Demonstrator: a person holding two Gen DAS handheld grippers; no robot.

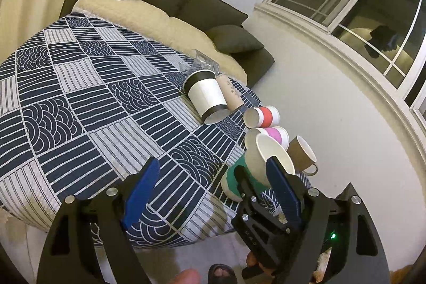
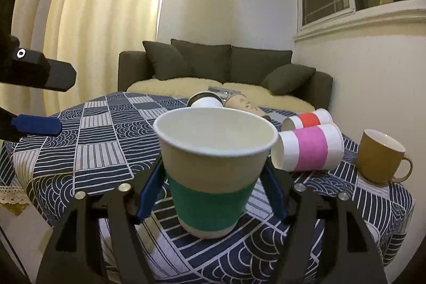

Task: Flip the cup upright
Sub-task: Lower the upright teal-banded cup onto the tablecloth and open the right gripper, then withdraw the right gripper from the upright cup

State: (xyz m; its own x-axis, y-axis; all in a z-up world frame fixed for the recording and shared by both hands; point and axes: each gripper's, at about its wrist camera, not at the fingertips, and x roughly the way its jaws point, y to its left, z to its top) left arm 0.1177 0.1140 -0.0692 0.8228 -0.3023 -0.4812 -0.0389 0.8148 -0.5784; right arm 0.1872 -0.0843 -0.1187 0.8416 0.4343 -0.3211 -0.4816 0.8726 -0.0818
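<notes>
A paper cup with a green band (image 2: 213, 172) stands mouth up, gripped between the blue pads of my right gripper (image 2: 213, 193), its base at or just above the patterned tablecloth (image 2: 101, 151). The same cup shows in the left wrist view (image 1: 250, 172), held by the right gripper's black body (image 1: 266, 214). My left gripper (image 1: 213, 177) is open and empty above the cloth, left of the cup; one of its blue fingers shows at the left edge of the right wrist view (image 2: 37, 125).
Several cups lie on their sides: pink-banded (image 2: 308, 148), red-banded (image 2: 308, 120), a black-and-white one (image 1: 206, 97) and a beige one (image 1: 231, 92). A brown mug (image 2: 380, 156) stands upright at the right. A dark sofa (image 2: 223, 65) is behind the table.
</notes>
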